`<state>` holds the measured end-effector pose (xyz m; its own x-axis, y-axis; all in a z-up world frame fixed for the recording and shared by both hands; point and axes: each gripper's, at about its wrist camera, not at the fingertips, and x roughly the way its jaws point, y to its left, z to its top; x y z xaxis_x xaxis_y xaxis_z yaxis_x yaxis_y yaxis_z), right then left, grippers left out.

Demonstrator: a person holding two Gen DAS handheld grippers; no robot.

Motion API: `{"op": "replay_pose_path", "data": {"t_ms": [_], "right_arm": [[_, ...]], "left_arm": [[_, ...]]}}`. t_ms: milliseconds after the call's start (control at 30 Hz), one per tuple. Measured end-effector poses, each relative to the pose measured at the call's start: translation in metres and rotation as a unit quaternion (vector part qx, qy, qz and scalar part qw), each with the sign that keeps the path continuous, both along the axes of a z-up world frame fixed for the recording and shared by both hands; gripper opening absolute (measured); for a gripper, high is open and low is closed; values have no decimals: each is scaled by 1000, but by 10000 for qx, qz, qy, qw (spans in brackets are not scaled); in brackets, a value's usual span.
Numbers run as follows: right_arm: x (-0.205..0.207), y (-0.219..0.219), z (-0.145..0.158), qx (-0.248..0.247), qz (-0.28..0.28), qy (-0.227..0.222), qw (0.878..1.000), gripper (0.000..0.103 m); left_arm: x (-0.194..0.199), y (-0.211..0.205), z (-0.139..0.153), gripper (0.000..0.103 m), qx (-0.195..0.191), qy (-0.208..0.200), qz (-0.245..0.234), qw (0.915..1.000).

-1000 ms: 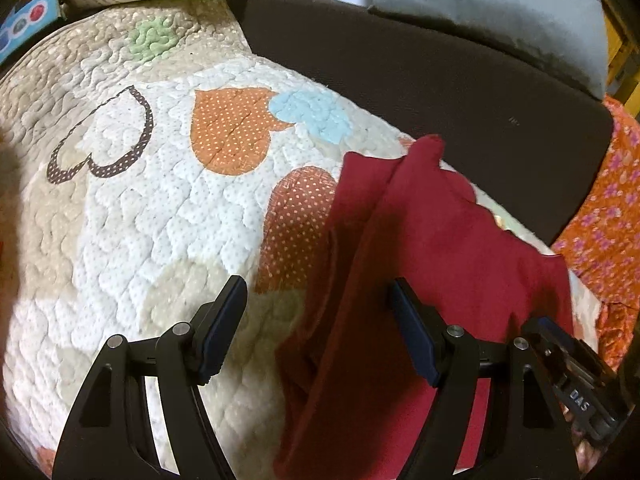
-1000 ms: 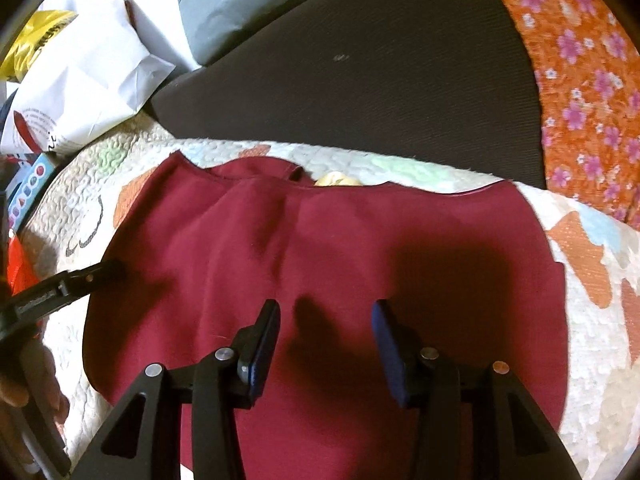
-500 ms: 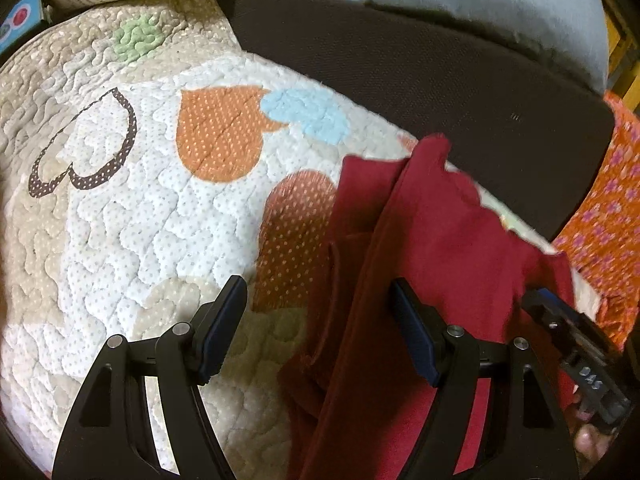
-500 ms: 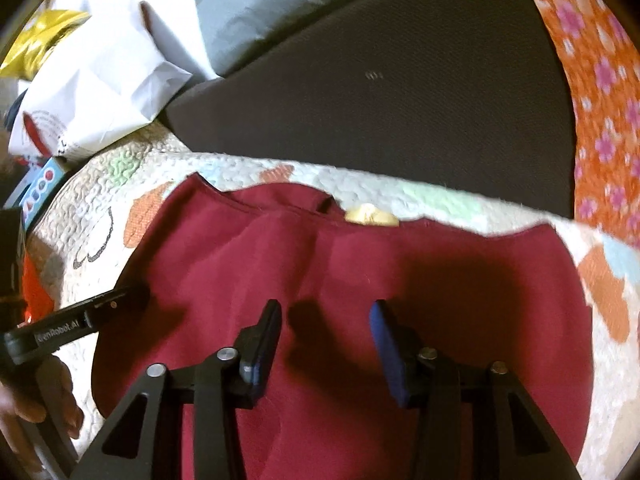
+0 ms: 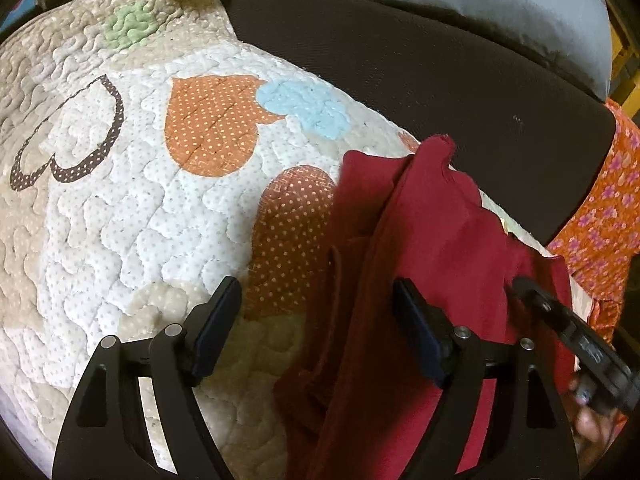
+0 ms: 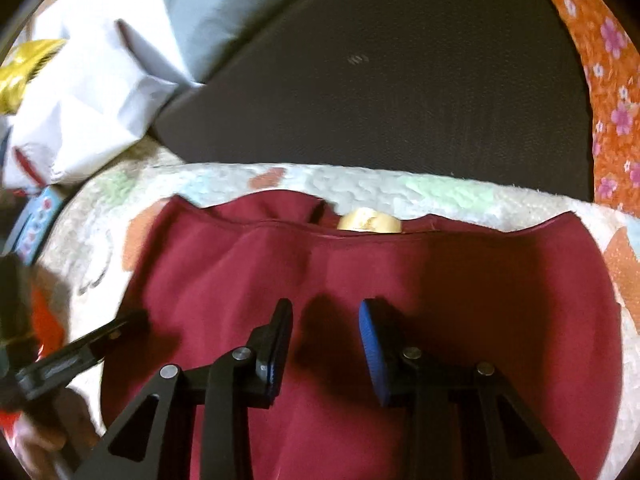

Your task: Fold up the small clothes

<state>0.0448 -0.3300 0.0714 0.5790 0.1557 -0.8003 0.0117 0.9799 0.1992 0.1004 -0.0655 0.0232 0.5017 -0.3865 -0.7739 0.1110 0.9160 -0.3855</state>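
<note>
A dark red garment (image 6: 360, 272) lies spread on a quilted cover with heart patches (image 5: 120, 208). In the left wrist view the garment (image 5: 432, 232) shows folded layers along its left edge. My left gripper (image 5: 316, 312) is open and empty, over the garment's left edge, and it also shows at the left of the right wrist view (image 6: 100, 340). My right gripper (image 6: 326, 332) is open and empty, just above the garment's middle. Its tip shows at the right of the left wrist view (image 5: 532, 292). A pale label (image 6: 368, 222) peeks out at the garment's far hem.
A dark cushion (image 6: 400, 80) lies beyond the quilt, with a grey pillow (image 6: 224, 12) and a white bag (image 6: 88, 108) behind it. Orange flowered fabric (image 6: 612, 92) lies at the right. A patterned box (image 6: 36, 224) lies at the left.
Both grippers have drawn back and lifted a little over the garment; both stay open. The garment lies as before.
</note>
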Motion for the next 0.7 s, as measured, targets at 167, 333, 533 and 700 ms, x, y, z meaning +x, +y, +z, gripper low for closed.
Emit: {"op": "replay_pose_path", "data": {"t_ms": [167,333,533,700], "right_arm": [[-3,3,-15,-312,43,151,9994,34],[-10,-2,7,188,-22,83,9998,34],[-16,-5,53,1086,-12,-326,9936,43],[0,26,73,1639,336,-198,9857,70]], "left_arm": [[-3,-10,-4,82,-121,8,-40,9999],[-12,-33,-2,32,-241,-41,-544,9982],[-33,-39,27,19,-673,-416,-778,9938],[-46,-55,35,19,-627,-652,-1068,9902]]}}
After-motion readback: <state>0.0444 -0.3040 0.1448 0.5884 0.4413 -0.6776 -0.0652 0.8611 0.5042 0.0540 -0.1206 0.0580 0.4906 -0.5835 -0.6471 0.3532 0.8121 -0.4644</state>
